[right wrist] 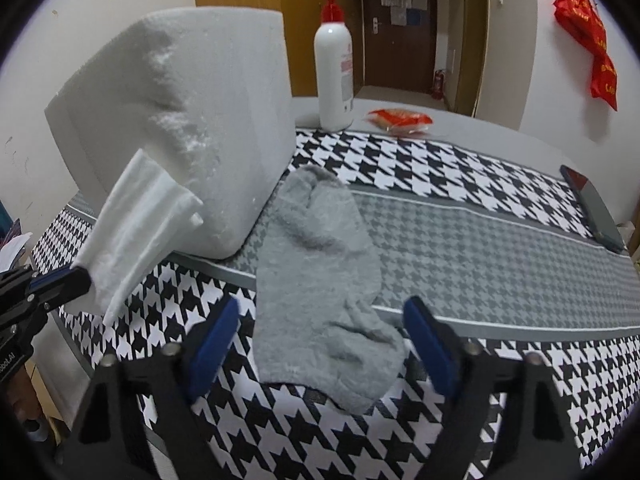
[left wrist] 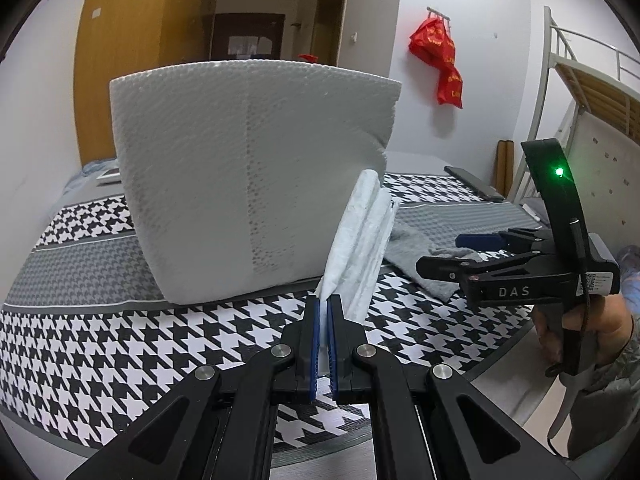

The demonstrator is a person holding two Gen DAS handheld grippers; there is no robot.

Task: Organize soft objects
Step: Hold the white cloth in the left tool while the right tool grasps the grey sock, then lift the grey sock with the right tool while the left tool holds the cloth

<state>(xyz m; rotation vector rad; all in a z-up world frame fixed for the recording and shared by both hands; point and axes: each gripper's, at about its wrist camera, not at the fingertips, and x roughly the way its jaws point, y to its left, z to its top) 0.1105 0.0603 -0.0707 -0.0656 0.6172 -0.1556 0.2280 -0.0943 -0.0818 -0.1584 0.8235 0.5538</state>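
In the left wrist view, the left gripper [left wrist: 323, 308] is pinching a folded white cloth [left wrist: 360, 240] between its blue pads [left wrist: 314, 344], the two fingers drawn close together on the cloth's lower edge. The cloth is sticking up and away from the tips, tilted to the right, lifted off the houndstooth tablecloth [left wrist: 120, 344]. Just behind it a large white foam block [left wrist: 240, 168] is standing on the tablecloth. To the right, the right gripper [left wrist: 460, 254] is reaching in sideways above a grey sock [left wrist: 420, 252] that is lying on the cloth's grey band; its fingers are showing a gap between them. A red bag [left wrist: 440, 60] is hanging on the wall behind.

In the right wrist view, the right gripper [right wrist: 320, 344] is hovering with its blue-padded fingers [right wrist: 428, 348] spread wide apart, one on either side of the near end of the grey sock [right wrist: 320, 280], nothing held between them. The sock is lying flat, running from the foam block [right wrist: 192, 120] toward the camera. At the left edge the left gripper [right wrist: 76, 282] is clamping the white cloth [right wrist: 136, 232], which is slanting up in front of the foam block. Farther back a white pump bottle [right wrist: 334, 72] with a red top is standing upright, with a red packet [right wrist: 400, 120] lying just beside it and a dark phone [right wrist: 592, 208] resting near the right edge of the table.
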